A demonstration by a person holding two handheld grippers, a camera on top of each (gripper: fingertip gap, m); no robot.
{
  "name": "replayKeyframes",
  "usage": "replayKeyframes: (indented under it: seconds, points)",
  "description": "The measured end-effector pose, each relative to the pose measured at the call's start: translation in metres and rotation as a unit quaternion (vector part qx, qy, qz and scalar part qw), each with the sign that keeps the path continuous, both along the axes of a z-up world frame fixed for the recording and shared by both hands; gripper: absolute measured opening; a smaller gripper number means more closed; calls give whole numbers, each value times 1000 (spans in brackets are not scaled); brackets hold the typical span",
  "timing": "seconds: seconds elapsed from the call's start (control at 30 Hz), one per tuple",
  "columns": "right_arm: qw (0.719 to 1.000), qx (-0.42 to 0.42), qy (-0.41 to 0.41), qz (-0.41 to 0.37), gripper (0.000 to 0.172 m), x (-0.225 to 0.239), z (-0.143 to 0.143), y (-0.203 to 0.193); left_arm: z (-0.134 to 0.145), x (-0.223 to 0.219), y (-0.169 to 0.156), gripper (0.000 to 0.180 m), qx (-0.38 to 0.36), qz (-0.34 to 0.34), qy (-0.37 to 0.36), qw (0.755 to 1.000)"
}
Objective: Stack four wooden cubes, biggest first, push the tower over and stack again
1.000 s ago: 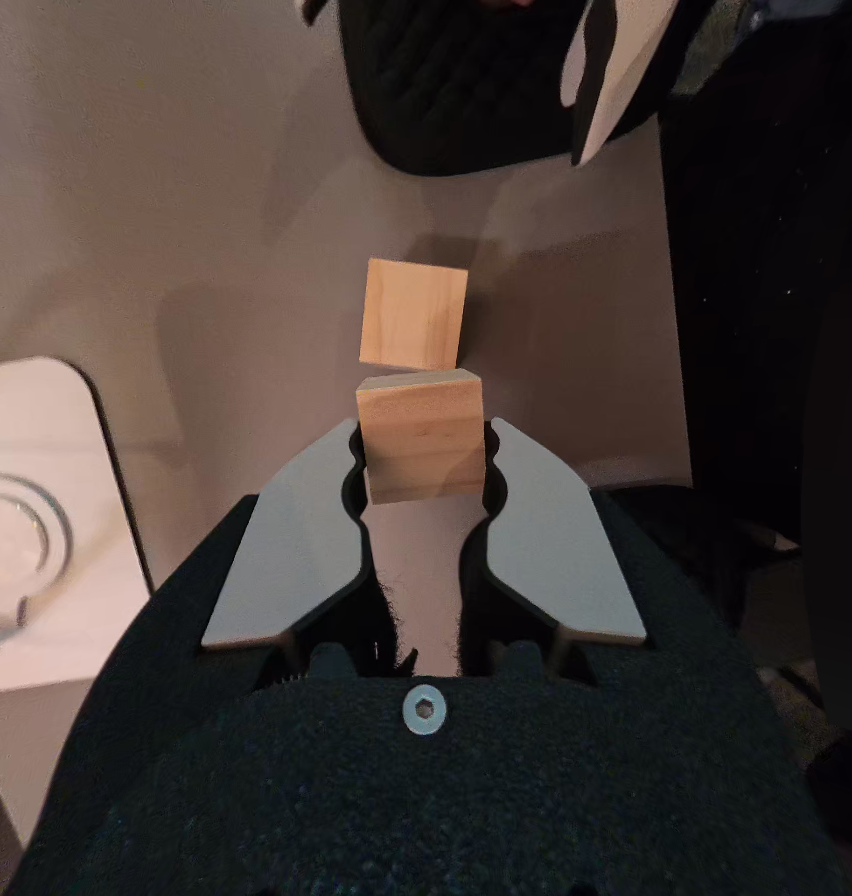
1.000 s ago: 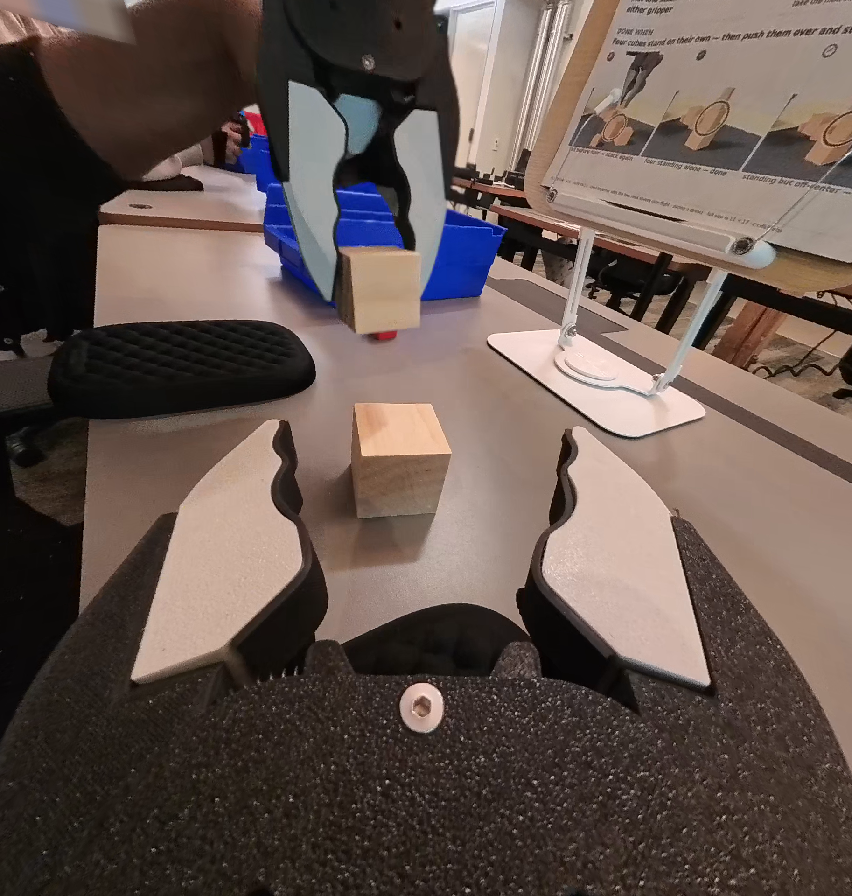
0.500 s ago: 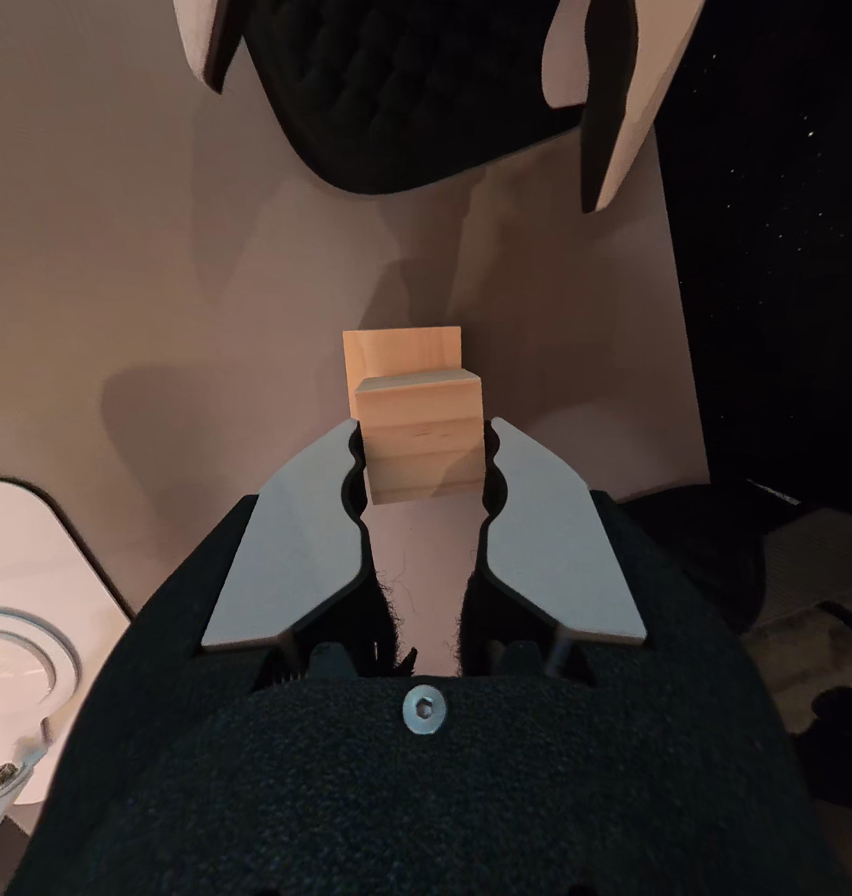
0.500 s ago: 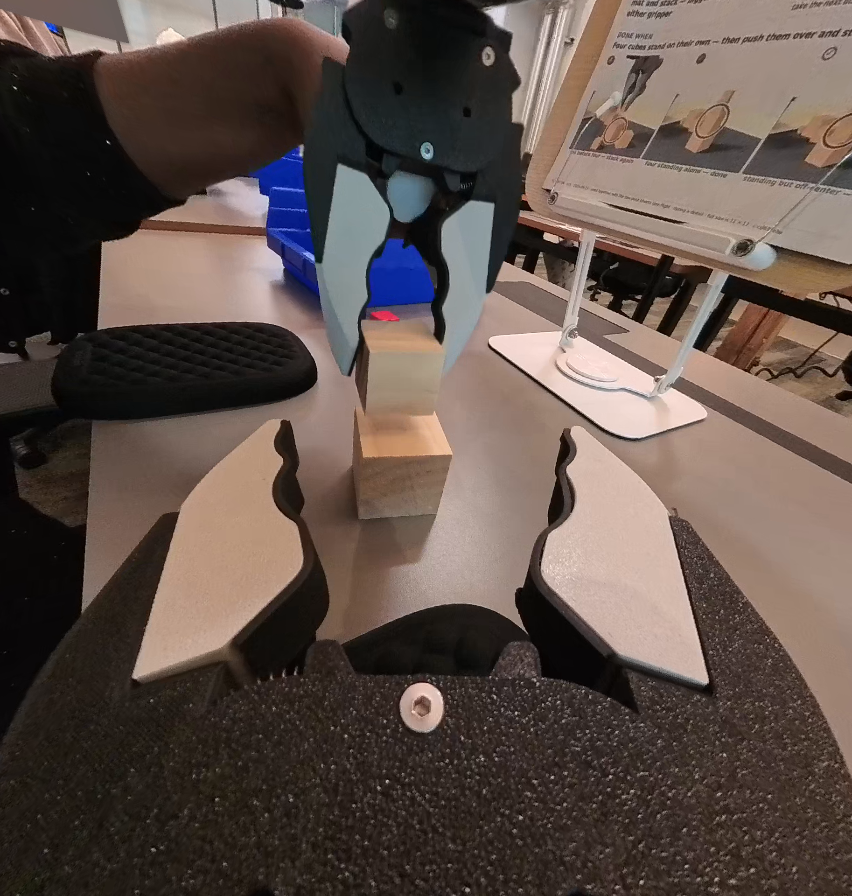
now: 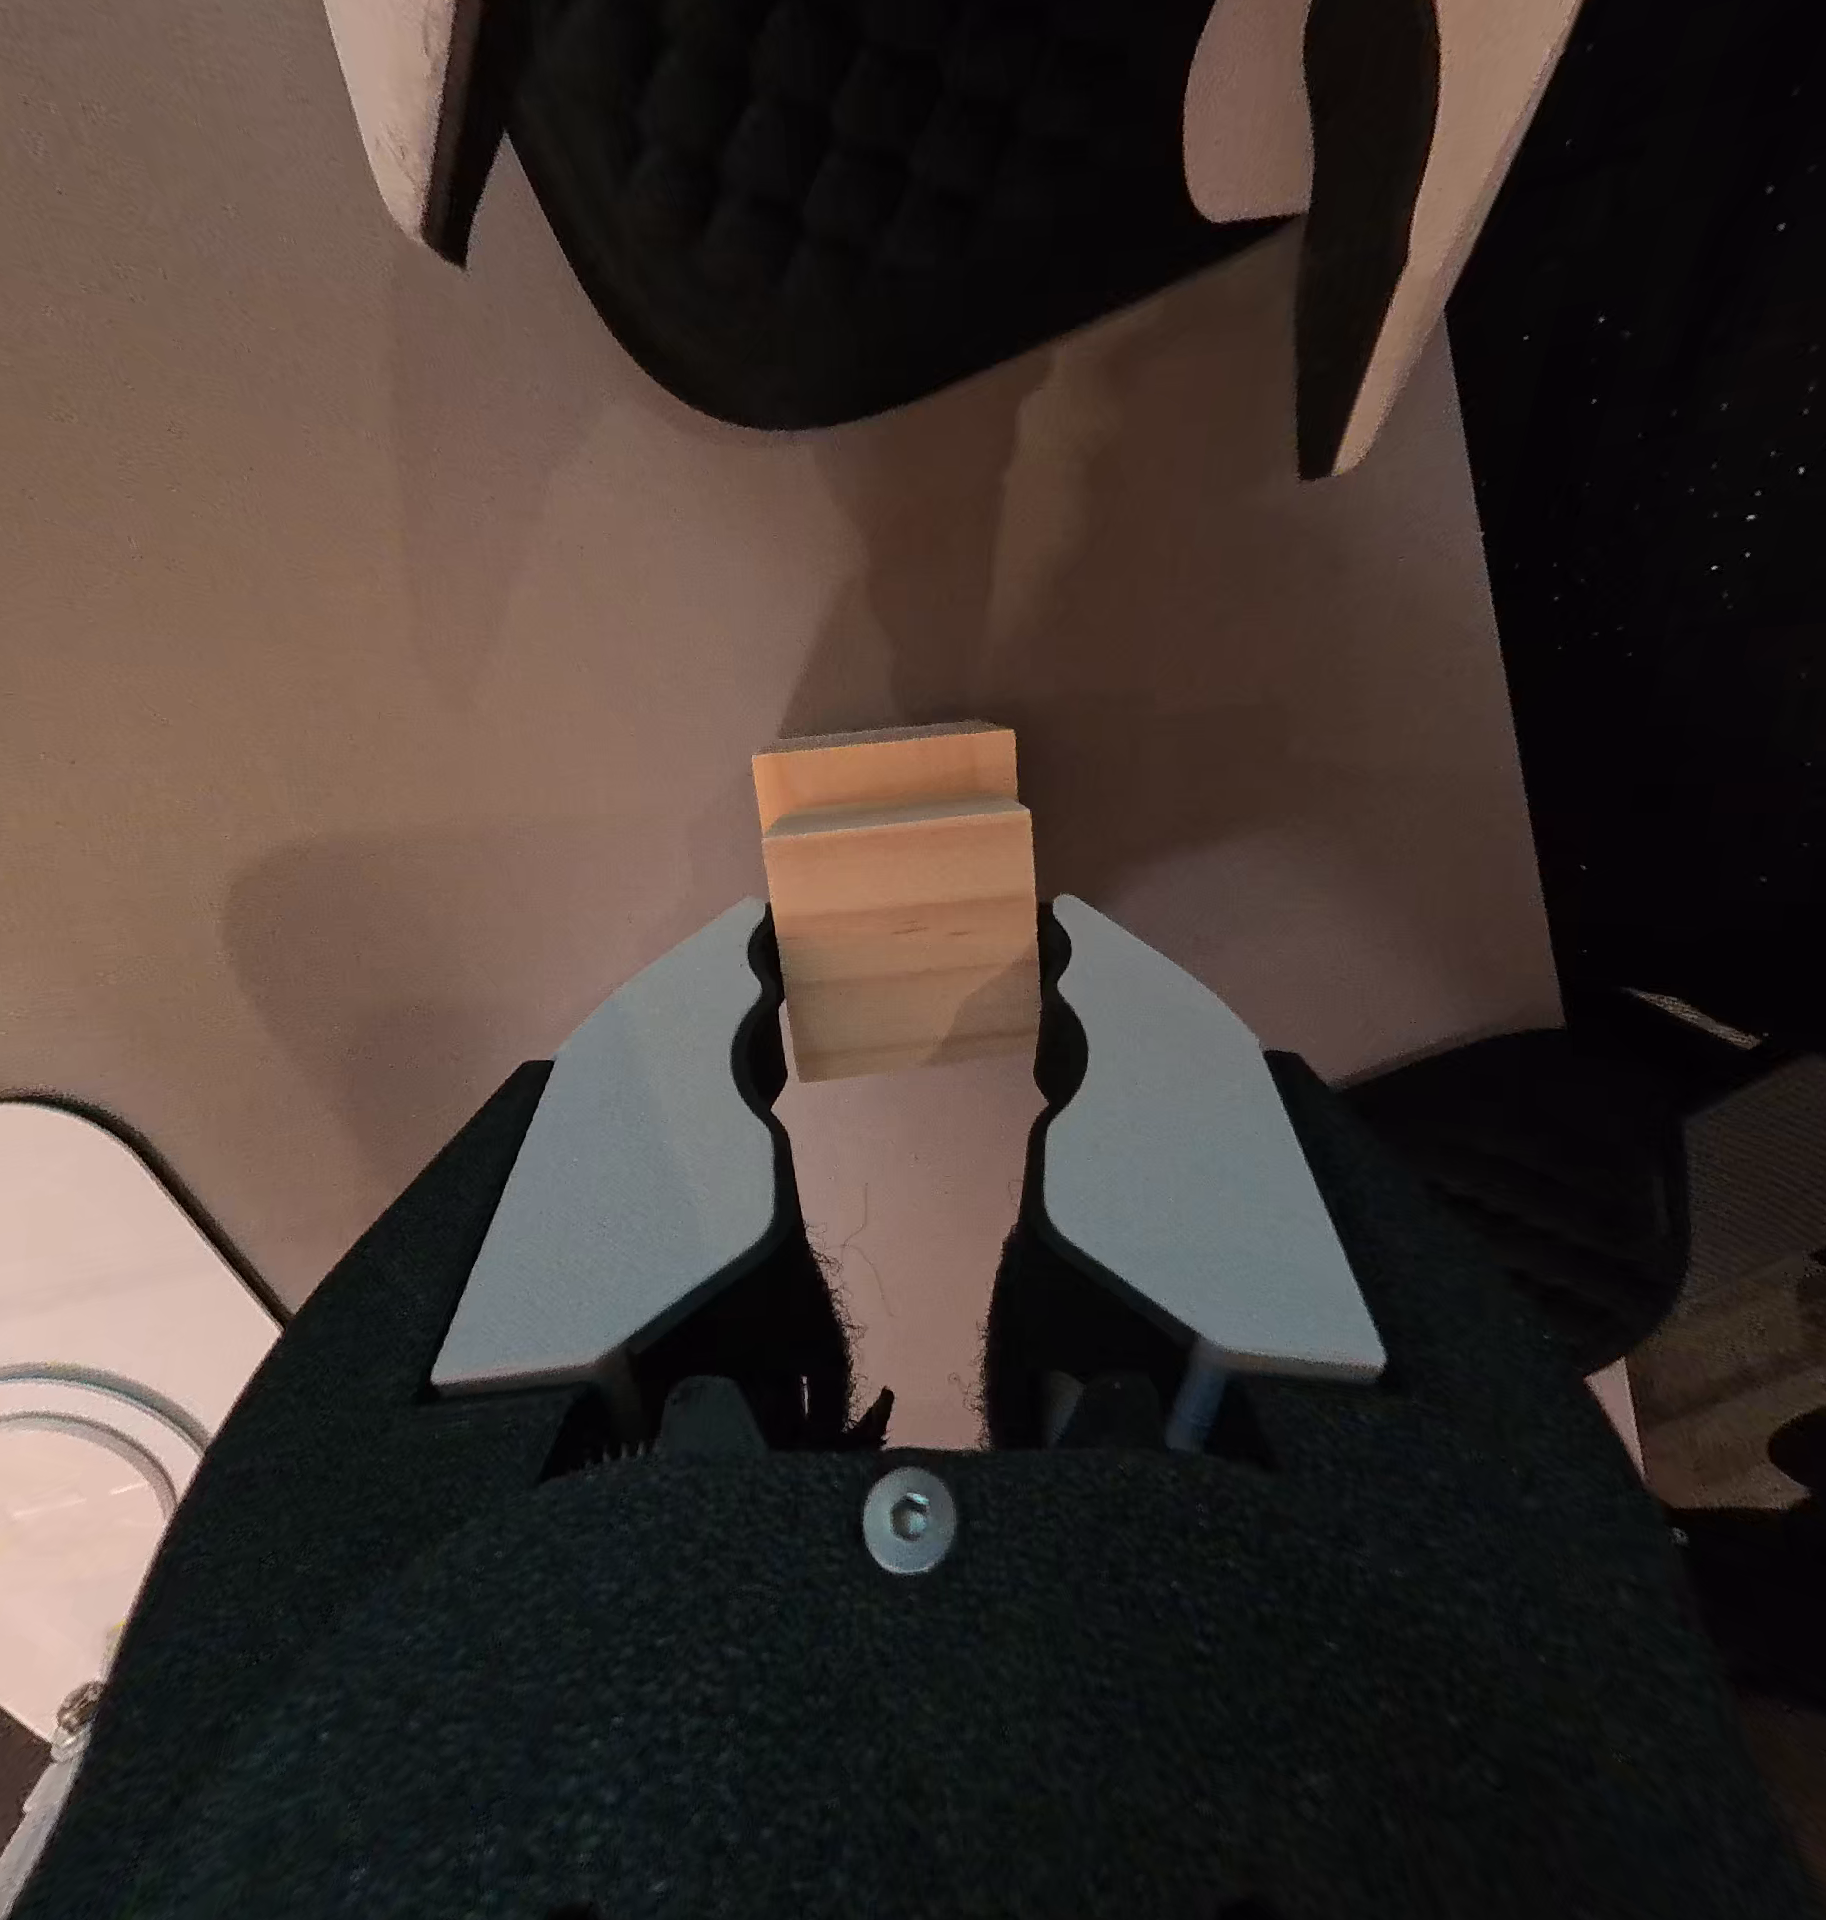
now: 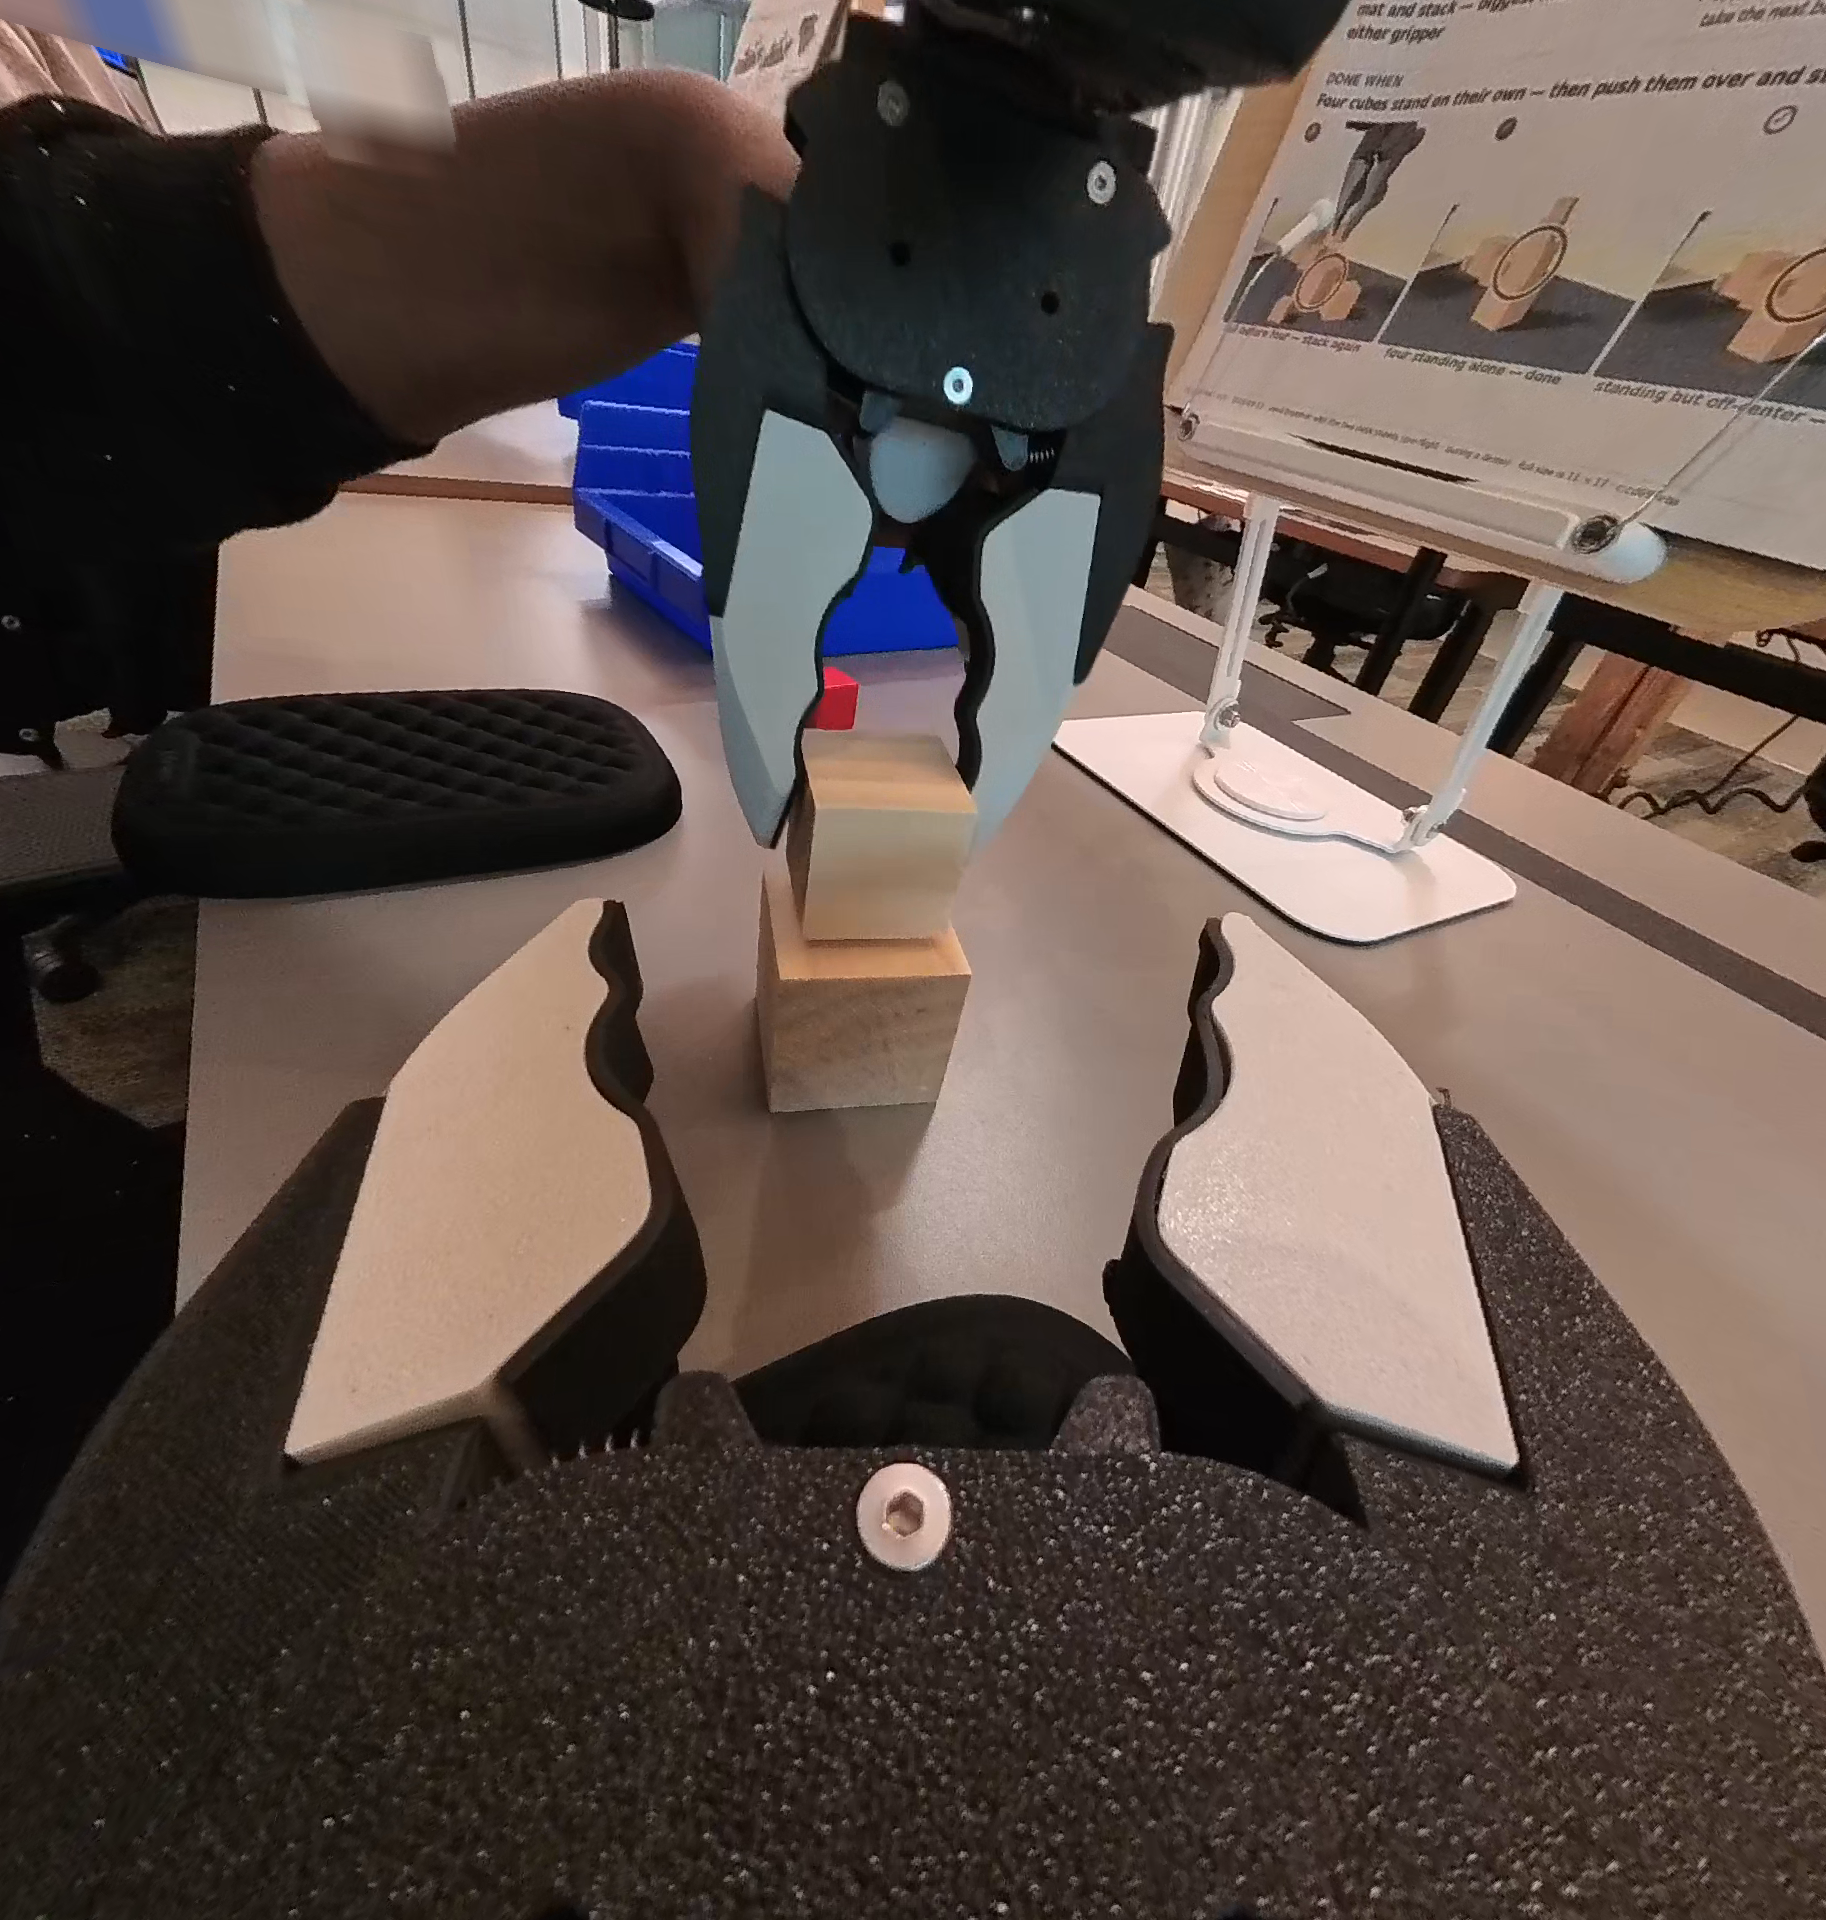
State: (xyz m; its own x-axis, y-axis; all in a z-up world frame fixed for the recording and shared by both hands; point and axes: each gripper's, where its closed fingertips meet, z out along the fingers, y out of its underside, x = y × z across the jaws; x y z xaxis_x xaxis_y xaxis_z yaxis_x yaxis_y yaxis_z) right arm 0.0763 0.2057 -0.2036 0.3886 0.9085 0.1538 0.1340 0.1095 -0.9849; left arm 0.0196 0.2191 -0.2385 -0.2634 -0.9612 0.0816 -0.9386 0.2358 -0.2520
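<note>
My left gripper (image 5: 909,914) is shut on a smaller wooden cube (image 5: 904,956); both pads press its sides. It holds the cube directly over a larger wooden cube (image 5: 878,774) standing on the grey table (image 5: 369,623). In the right wrist view the left gripper (image 6: 881,821) comes down from above. The held cube (image 6: 878,862) is at the top face of the larger cube (image 6: 857,1029), touching or a hair above it. My right gripper (image 6: 911,925) is open and empty, its fingers either side of the stack, apart from it. One of its fingers (image 5: 1376,208) shows in the left wrist view.
A black quilted pad (image 6: 389,790) lies left of the stack at the table's edge. A white stand base (image 6: 1356,862) carrying an instruction board (image 6: 1511,260) is at the right. A blue bin (image 6: 639,499) and a small red cube (image 6: 836,701) are behind the stack. Tip to tip, the grippers are about 8 cm apart.
My left gripper has carried the smaller cube down and over the larger cube, from high behind it to its top. The grasp is unchanged. My right gripper has stayed open in place.
</note>
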Motion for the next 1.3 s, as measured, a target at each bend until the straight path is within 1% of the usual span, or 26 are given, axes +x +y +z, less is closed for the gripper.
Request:
replayKeyframes:
  seconds: [0.7,0.93,1.3]
  points:
    - [1000,-1,4,0,99,0,1,1,-5,3,0,46,-4,-2,-2,1000]
    - [1000,-1,5,0,99,0,1,1,-5,2,-2,46,-8,-11,-8,1000]
    - [1000,-2,6,0,99,1,1,1,-2,4,-1,48,-5,-5,-14,1000]
